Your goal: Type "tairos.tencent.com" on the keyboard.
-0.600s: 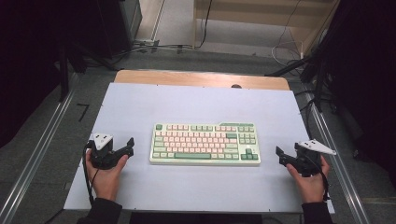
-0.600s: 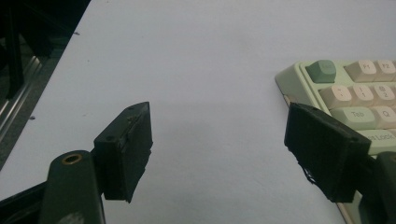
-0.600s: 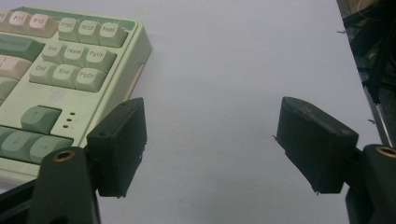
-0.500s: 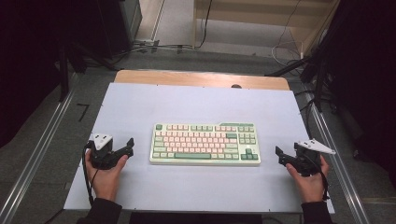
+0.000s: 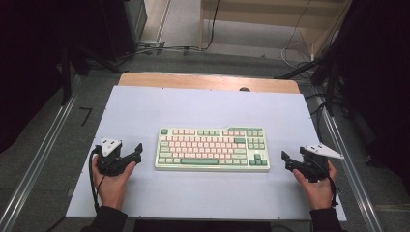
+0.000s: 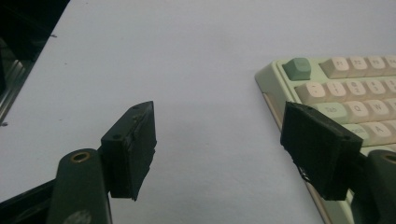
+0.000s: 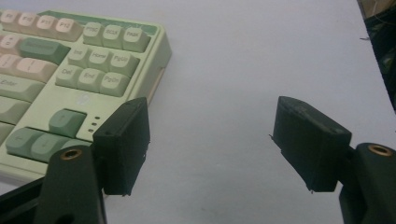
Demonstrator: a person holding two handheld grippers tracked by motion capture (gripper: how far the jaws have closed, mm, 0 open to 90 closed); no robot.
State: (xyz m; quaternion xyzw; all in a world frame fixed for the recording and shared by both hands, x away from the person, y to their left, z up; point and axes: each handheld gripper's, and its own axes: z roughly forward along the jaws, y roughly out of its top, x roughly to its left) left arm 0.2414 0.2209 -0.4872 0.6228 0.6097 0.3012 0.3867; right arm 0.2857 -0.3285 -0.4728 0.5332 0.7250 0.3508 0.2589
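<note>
Keyboard (image 5: pixel 212 149): green-and-cream, flat at centre of white table (image 5: pixel 203 106). Likely rigid, moderately heavy, keycaps prone to popping; best gripped at short end walls. Left gripper (image 5: pixel 137 152) and right gripper (image 5: pixel 286 159): flanking, agape, empty.

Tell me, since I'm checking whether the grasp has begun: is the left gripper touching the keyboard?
Apart. The high view shows bare table between the left gripper and the keyboard, jaws open.

grey floor (image 5: pixel 43 159), dark curtains (image 5: pixel 29 58), cables (image 5: pixel 159 47)
</note>
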